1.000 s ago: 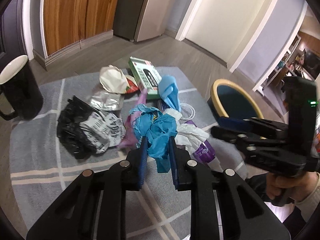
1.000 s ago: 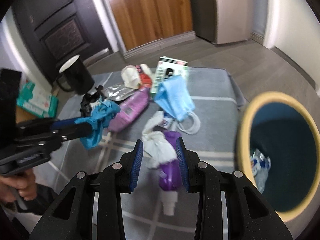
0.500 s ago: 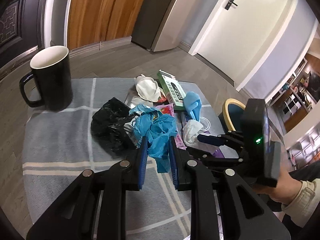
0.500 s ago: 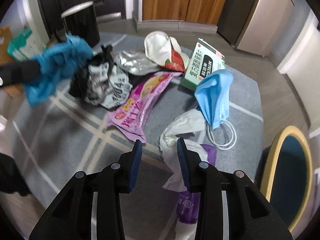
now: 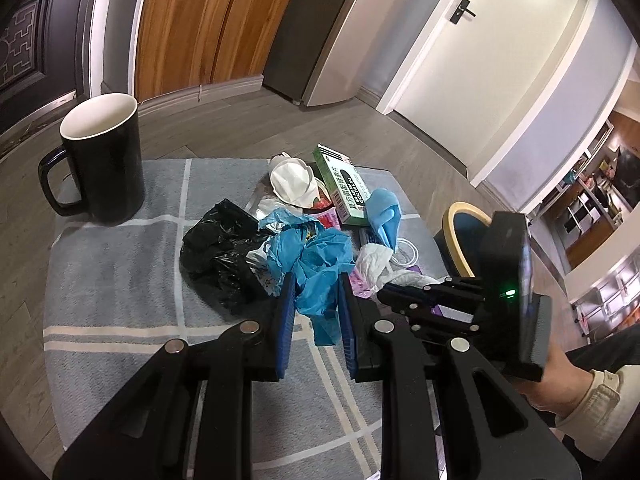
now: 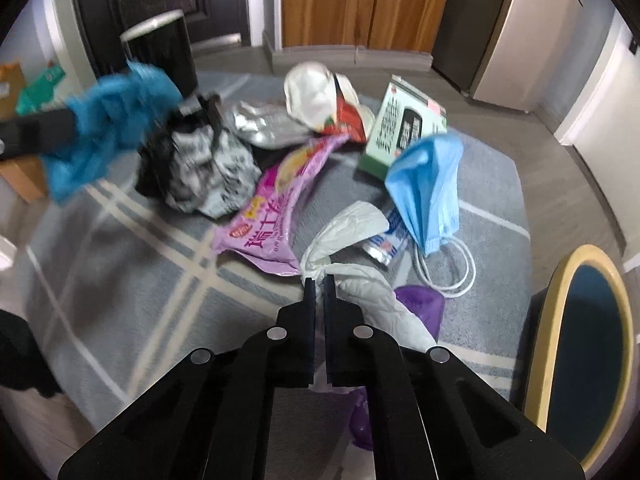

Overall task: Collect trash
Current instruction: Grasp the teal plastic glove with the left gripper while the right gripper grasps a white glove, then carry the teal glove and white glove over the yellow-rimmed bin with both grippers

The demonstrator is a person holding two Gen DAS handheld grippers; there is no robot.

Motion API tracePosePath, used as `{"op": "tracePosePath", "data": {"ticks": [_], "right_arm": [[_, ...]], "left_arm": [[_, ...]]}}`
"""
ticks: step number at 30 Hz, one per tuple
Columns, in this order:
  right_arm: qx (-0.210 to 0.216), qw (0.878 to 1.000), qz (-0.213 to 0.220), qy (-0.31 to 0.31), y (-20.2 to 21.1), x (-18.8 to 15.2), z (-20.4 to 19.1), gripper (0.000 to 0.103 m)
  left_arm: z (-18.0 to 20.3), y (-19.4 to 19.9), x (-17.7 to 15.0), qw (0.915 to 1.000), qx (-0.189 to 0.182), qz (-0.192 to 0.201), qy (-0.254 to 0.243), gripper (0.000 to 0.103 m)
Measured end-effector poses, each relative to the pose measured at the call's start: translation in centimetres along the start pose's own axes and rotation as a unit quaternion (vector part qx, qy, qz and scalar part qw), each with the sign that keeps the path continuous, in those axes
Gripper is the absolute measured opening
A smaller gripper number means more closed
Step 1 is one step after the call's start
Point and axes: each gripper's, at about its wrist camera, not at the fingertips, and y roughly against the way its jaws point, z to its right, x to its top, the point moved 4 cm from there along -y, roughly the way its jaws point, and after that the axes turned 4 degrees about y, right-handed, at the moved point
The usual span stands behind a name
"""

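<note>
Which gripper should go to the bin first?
Right, likely. The right gripper, jaws just closed, pinches the white wrapper with the bin right beside it. The left gripper holds blue plastic farther off.

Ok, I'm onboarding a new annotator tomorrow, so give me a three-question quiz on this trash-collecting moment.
1. True or false: the left gripper is empty.
2. What have the right gripper's fingers just closed on?
A. the light blue face mask
B. the crumpled white plastic glove
C. the green and white cardboard box
3. Fill in: the black ceramic mug stands on the grey checked ____.

Key:
1. False; it holds the crumpled blue plastic bag.
2. B
3. cloth
</note>
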Motion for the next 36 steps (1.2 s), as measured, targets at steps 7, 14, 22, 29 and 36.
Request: {"op": "tracePosePath", "data": {"ticks": [7,14,22,29,36], "right_arm": [[0.025,0.998,0.047,-0.029,3.2,1.5,0.8,0.005],[0.052,0.992,0.087,-0.076,6.2,1.3,2.4,0.005],[0.067,0.981,0.123,-0.133,9.5,0.0,5.8,0.005],[0.050,0.977,0.139,-0.155,11.8,-1.5,8.1,0.005],[0.033,0.973,0.152,-0.173,13.5,-3.1,9.8,0.005]], "left_arm": [[0.9,-0.3,0.2,1.0000,-0.002,0.002,-0.007,0.020],[2.1,-0.6,0.6,0.9999,-0.005,0.003,-0.015,0.020],[3.9,-1.3,0.8,0.9995,-0.015,0.001,-0.026,0.020],[5.9,-2.0,1.0,0.9988,-0.025,-0.004,-0.041,0.020],[8.1,-2.8,1.0,0.9977,-0.037,-0.008,-0.056,0.020]]}}
